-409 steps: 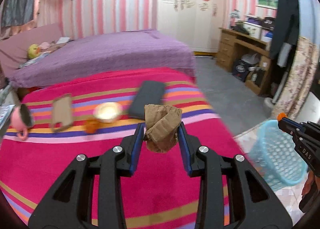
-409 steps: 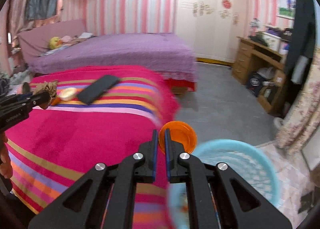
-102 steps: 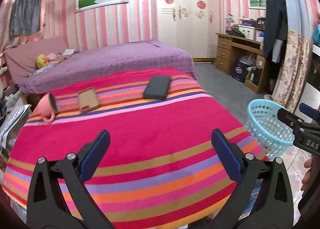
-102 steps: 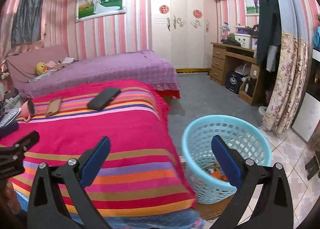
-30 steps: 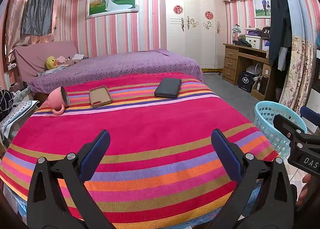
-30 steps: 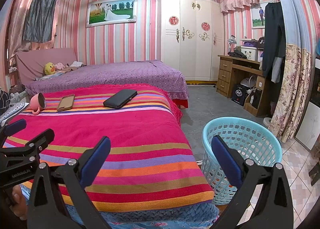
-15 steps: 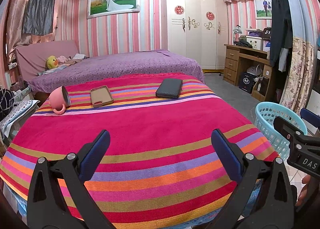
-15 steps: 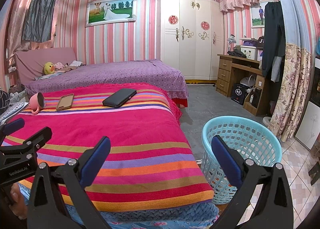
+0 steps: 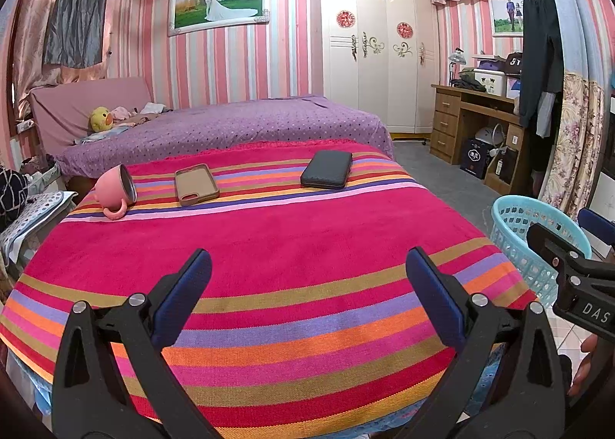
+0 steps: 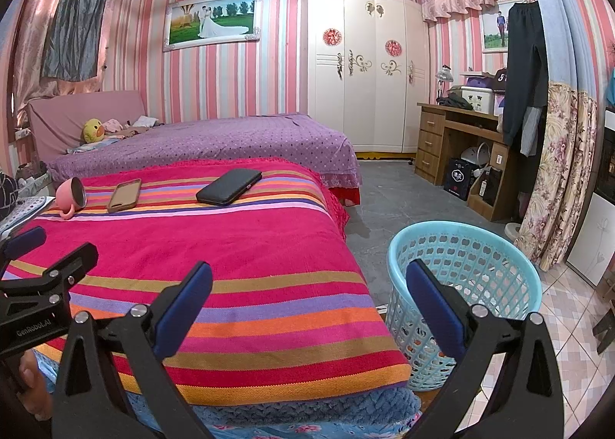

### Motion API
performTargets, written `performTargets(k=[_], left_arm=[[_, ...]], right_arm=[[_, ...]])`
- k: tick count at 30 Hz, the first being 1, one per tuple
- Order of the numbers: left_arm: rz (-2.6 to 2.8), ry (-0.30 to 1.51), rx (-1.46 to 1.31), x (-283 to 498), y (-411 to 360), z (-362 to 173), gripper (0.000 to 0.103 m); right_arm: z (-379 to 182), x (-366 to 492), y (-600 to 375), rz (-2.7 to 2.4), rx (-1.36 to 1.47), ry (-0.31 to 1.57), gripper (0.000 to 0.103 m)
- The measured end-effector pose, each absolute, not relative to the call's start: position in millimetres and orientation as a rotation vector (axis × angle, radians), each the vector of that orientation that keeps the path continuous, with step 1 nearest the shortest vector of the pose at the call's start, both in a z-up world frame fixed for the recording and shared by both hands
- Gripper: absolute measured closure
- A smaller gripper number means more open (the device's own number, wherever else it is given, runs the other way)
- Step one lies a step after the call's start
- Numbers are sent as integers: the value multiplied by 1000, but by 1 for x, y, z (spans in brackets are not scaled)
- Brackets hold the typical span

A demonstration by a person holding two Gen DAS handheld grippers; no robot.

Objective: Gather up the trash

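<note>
Both grippers, left (image 9: 307, 293) and right (image 10: 309, 295), wide, empty. Risk: binning keepers at 12 o'clock — mug (image 9: 114, 189), case (image 9: 196, 184), wallet (image 9: 326, 174).

Mug (image 9: 115, 189), phone case (image 9: 196, 183), wallet (image 9: 326, 174) on bed (image 9: 269, 247); basket (image 10: 461, 247) right.

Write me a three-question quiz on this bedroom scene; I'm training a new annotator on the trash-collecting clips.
1. True or false: the left gripper is shut on a piece of trash.
2. Which lies on its side on the striped blanket? A) pink mug B) black wallet C) phone case
3. Fill in: the blue basket stands on the ____ beside the bed.

Key: 1 false, both it and the right gripper are open and empty; 2 A; 3 floor.
</note>
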State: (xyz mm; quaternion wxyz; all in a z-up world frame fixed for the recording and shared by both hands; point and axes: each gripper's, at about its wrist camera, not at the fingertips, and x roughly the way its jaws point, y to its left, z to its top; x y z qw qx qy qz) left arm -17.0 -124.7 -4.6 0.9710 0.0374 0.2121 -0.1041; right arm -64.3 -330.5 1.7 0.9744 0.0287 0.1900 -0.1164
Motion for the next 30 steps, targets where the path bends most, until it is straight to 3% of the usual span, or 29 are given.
performTargets(k=[30], left_arm=[[-202, 440, 53, -17, -122, -4, 5]], right_arm=[[0, -66, -335, -241, 53, 384, 5]])
